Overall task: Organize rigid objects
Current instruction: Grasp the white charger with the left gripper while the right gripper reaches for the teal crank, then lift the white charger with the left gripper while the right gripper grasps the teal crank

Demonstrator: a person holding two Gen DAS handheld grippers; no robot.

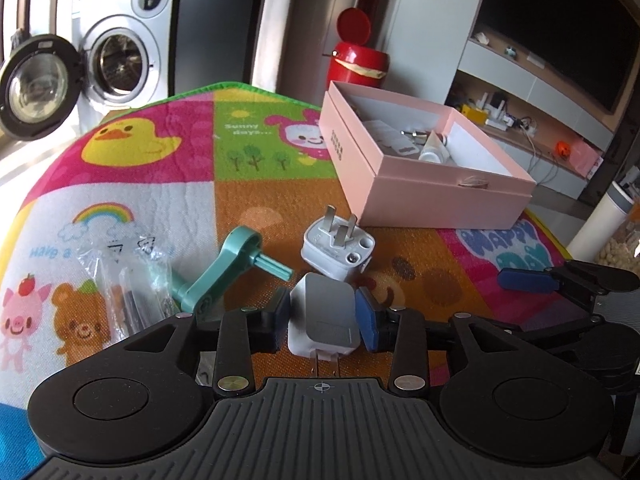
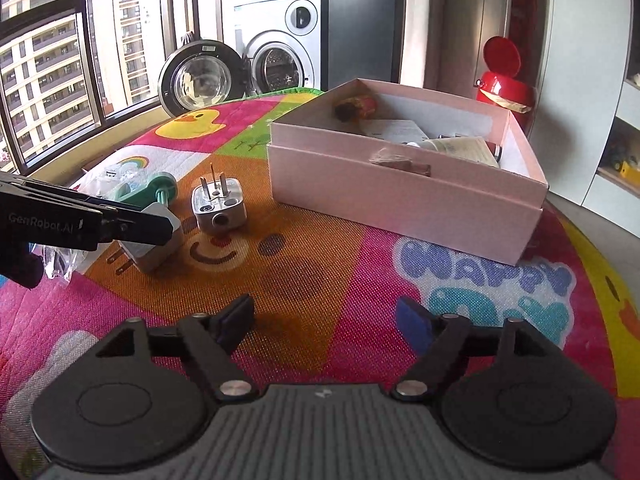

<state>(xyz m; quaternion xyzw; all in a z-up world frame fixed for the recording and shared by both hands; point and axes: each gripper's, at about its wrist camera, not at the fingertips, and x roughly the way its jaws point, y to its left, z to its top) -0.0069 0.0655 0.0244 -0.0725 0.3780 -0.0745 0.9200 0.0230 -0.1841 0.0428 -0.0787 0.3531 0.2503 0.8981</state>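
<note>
My left gripper (image 1: 322, 312) is shut on a white two-prong charger (image 1: 322, 320), prongs pointing back at the camera; it rests low on the mat, also shown in the right wrist view (image 2: 150, 240). A second white plug adapter (image 1: 338, 248) lies just beyond it, prongs up (image 2: 219, 204). A teal crank handle (image 1: 224, 272) lies to the left. The open pink box (image 1: 436, 196) holds several items at the far right (image 2: 404, 196). My right gripper (image 2: 326, 320) is open and empty above the mat, seen at the right edge of the left view (image 1: 528, 280).
A clear plastic bag (image 1: 128, 280) of small parts lies left of the crank. The colourful play mat (image 1: 160, 184) covers the table. A red bin (image 1: 356, 60) and a washing machine (image 1: 120, 52) with its door open stand beyond the table.
</note>
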